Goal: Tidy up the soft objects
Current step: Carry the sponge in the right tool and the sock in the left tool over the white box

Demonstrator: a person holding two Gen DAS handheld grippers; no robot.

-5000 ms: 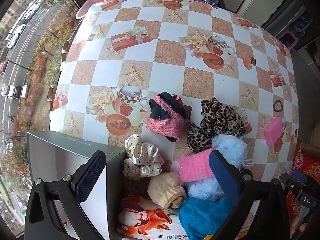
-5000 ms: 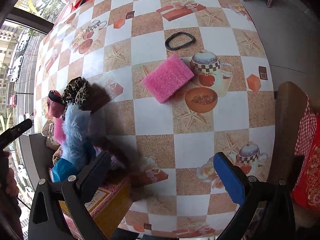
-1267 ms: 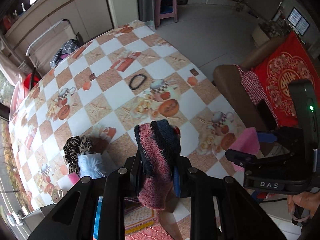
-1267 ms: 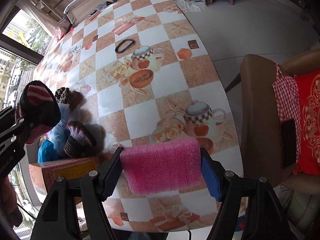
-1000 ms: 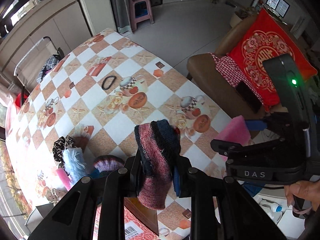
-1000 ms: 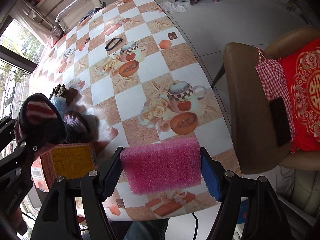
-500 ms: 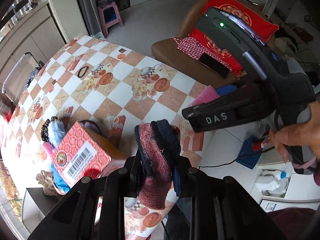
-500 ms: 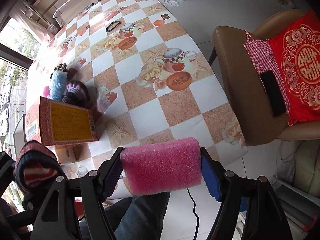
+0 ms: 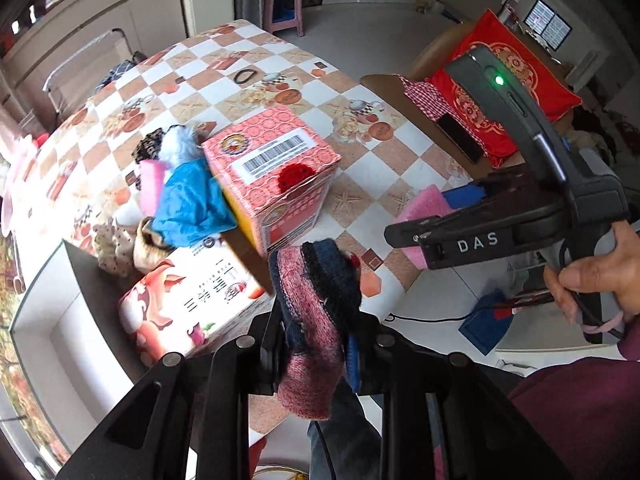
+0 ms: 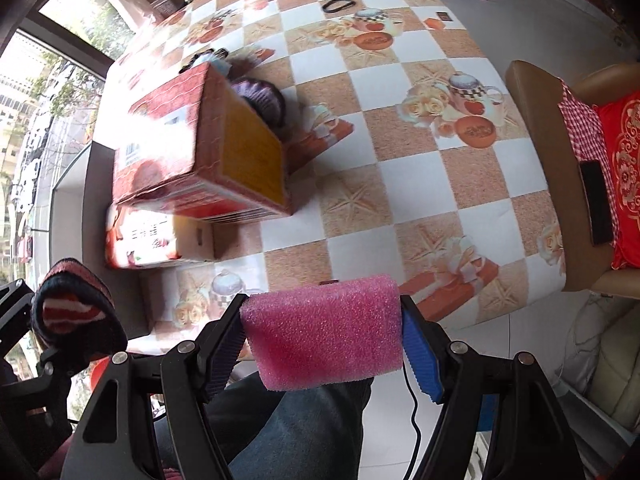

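Observation:
My left gripper point(image 9: 314, 344) is shut on a pink and navy knit sock point(image 9: 316, 312), held off the table's near edge; the sock also shows in the right wrist view point(image 10: 74, 308). My right gripper point(image 10: 322, 344) is shut on a pink sponge point(image 10: 324, 340), also off the near edge; the sponge shows in the left wrist view point(image 9: 424, 208). A pile of soft things lies behind the boxes: a blue cloth point(image 9: 188, 204), a white fluffy piece point(image 9: 180, 144), a leopard scrunchie point(image 9: 148, 146), a beige roll point(image 9: 146, 246).
A red box point(image 9: 276, 176) sits tilted on a flat flowered box point(image 9: 188, 300) on the checkered table point(image 10: 420, 176). A grey open box point(image 9: 52, 320) stands at left. A black hair tie point(image 9: 245, 76) lies far back. A chair with a red cushion point(image 10: 624, 176) is right.
Both grippers have pulled back past the table's near edge, still holding the sock and the sponge. The red box now appears closer and tilted on the flowered box.

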